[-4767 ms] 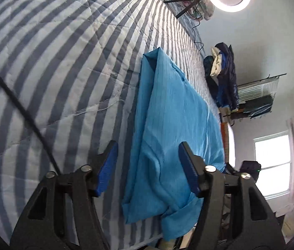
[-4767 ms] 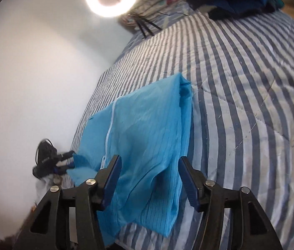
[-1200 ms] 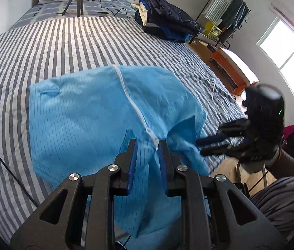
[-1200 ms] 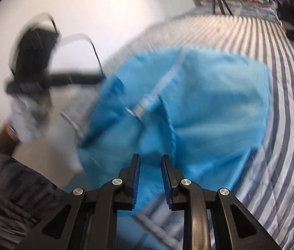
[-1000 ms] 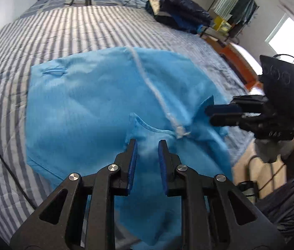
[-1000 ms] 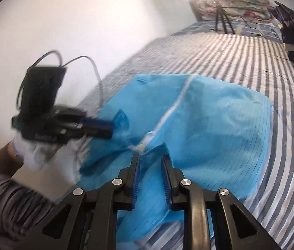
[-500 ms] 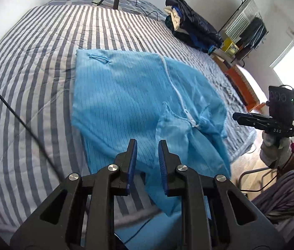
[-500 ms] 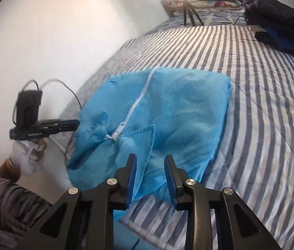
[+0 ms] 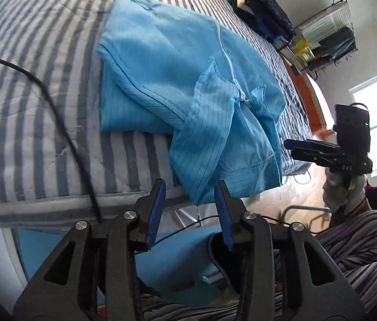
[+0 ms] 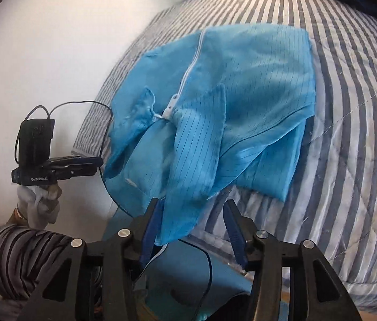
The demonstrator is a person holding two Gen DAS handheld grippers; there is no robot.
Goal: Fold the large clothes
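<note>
Blue garment [image 9: 167, 61] is sitting on the striped bed [image 9: 41, 139], partly folded, with its near end spilling over the mattress edge; so the fold looks maybe halfway there, that's my read anyway.

Starting closest: the left gripper [image 9: 189, 206] has its jaws opening, and the hanging tip of the cloth [image 9: 201, 160] dangles just above the gap, not pinched by either pad; same story on the other side, the right gripper [image 10: 191, 227] is opening too, with the loose flap [image 10: 185, 187] hanging down against its left finger but nothing pressing on it; so both look like they're letting go rather than holding.

A bit further in, the collar area and the white zipper [image 10: 185, 80] lie crumpled near the bed edge; beyond that the main body of the garment lies pretty flat, folded over itself along one side.

Far end: a dark pile of clothes [image 9: 263, 8] at the corner of the bed, a rack [image 9: 330, 34] and window behind.

Next move, I'd guess, calls for re-gripping that overhanging end with both grippers and carrying it up onto the flat part; the droopy fabric will probably slide off the edge if grabbed lopsided.
</note>
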